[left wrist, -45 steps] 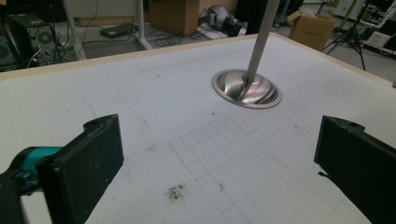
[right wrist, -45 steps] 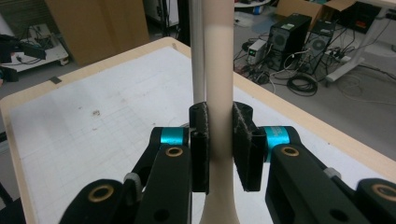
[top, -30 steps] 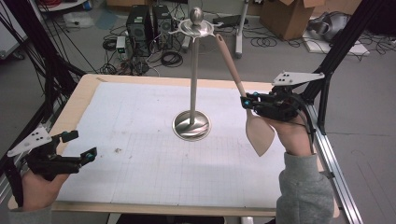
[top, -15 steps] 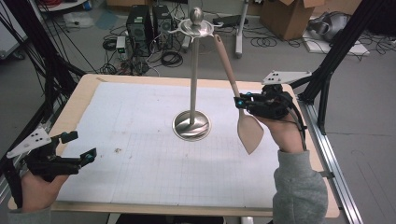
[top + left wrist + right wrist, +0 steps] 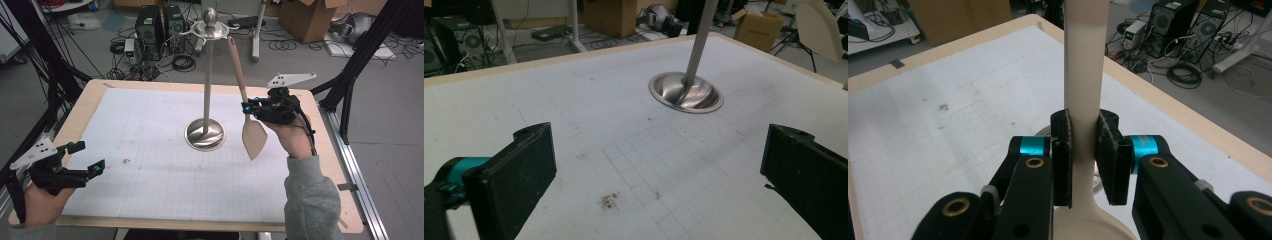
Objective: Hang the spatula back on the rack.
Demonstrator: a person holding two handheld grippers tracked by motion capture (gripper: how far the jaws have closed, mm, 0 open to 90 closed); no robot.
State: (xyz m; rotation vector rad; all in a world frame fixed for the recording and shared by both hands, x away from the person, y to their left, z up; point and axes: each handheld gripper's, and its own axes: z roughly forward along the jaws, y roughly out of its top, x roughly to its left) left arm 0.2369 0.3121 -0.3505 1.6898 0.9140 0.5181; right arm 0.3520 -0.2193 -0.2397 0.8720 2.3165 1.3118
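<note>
One wooden spatula (image 5: 246, 105) hangs in the air at about three o'clock from the single metal stand (image 5: 206, 100), its handle slanting up toward the stand's hooked top ring (image 5: 209, 31) and its broad blade (image 5: 254, 139) pointing down, clear of the tabletop (image 5: 150, 150). The right gripper (image 5: 248, 108) clamps the spatula's neck just above the blade; in the right gripper view the two black pads (image 5: 1064, 150) press on either side of the pale handle (image 5: 1084, 75), so the jaws stand narrow and closed on the wood. The stand has one upright rod rising from one round dished base (image 5: 205, 135) near the middle of the white gridded mat (image 5: 150, 125). The left gripper (image 5: 87, 159) rests at about eight o'clock from the stand, well apart from it, near the tabletop's front left corner, with its two jaws spread wide and nothing between them; the left gripper view shows bare mat (image 5: 624, 165) and the stand's base (image 5: 685, 92) beyond. There are two grippers, one spatula and one stand.
</note>
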